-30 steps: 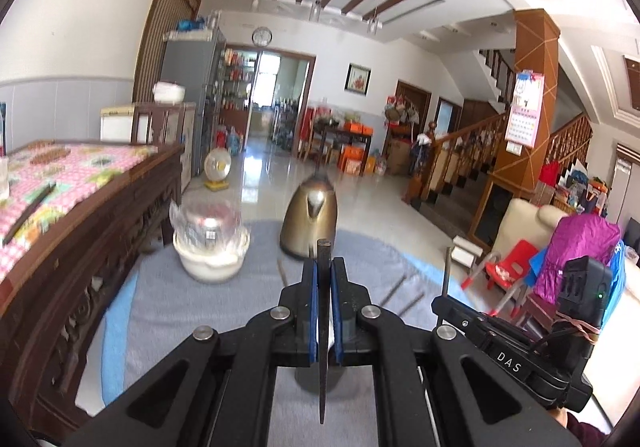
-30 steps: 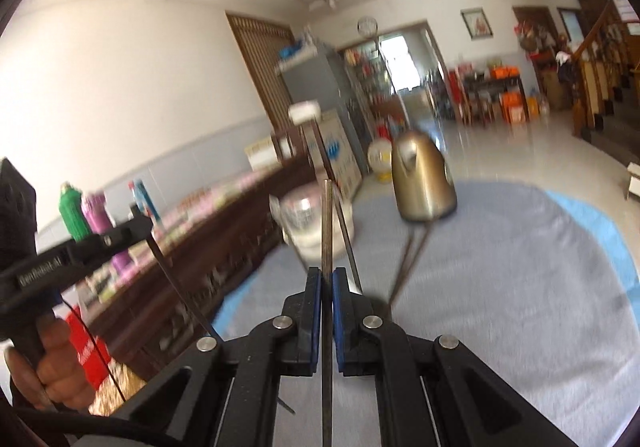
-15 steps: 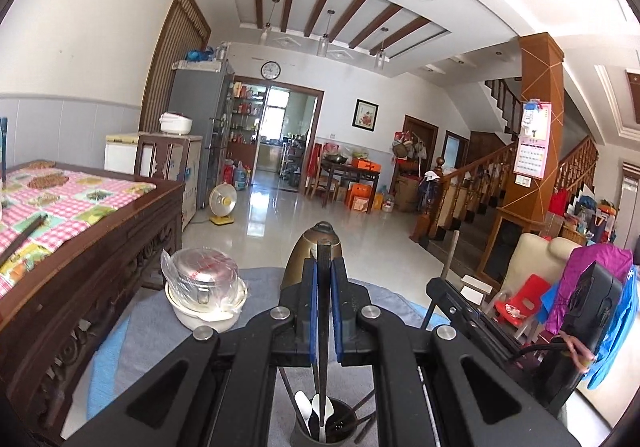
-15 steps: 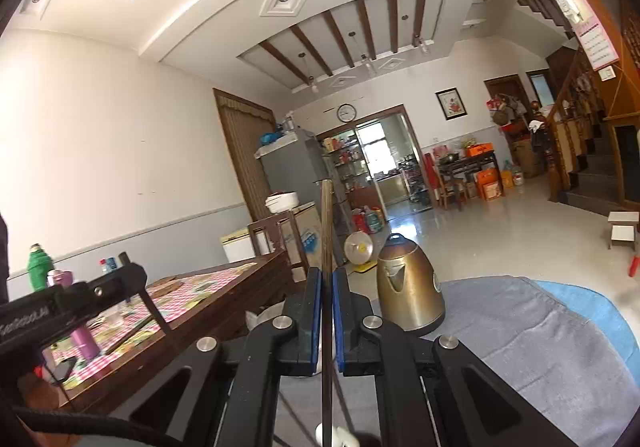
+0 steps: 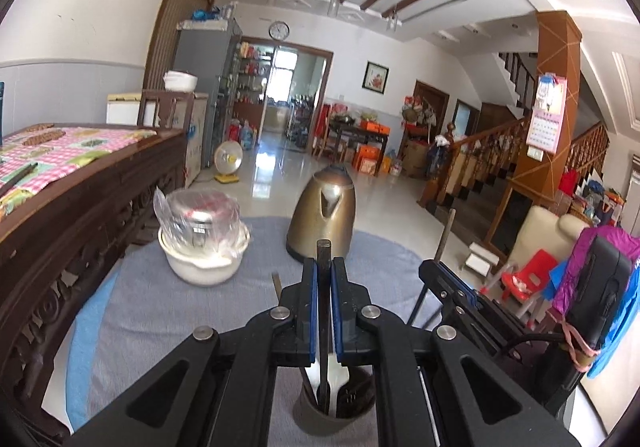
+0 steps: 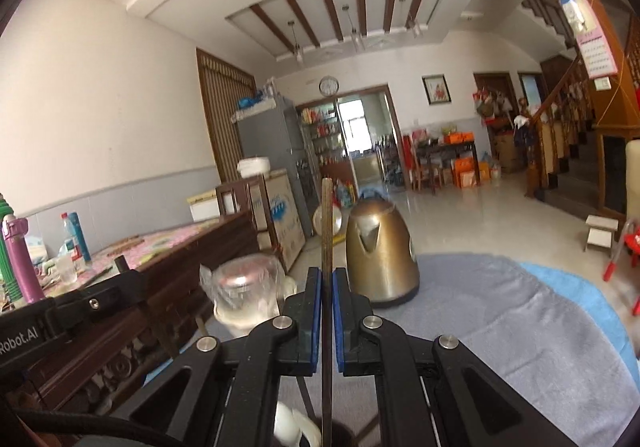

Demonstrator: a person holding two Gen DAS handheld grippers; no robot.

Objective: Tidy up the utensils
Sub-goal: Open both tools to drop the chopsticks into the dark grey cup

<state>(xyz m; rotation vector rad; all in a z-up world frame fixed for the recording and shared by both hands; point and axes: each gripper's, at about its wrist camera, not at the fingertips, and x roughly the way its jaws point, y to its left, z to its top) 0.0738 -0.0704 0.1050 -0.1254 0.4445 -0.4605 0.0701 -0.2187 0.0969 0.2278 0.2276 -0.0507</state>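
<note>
My left gripper (image 5: 323,279) is shut on a dark chopstick (image 5: 323,303) held upright, its lower end inside a grey utensil cup (image 5: 334,413) that holds white spoons (image 5: 338,375). My right gripper (image 6: 327,287) is shut on a brown chopstick (image 6: 327,247), also upright, above the same cup, whose dark rim and white spoons (image 6: 292,431) show at the bottom edge. The right gripper also shows in the left wrist view (image 5: 448,279), just right of the cup.
A bronze kettle (image 5: 325,223) and a white bowl with a plastic-wrapped metal pot (image 5: 200,243) stand on the grey cloth (image 5: 160,307). A dark wooden table (image 5: 72,207) with a checked cloth stands at the left. Bottles (image 6: 16,247) stand on it.
Both views have tilted down a little toward the table. The left chopstick has gone lower into the cup. The right gripper has come closer beside the left one.
</note>
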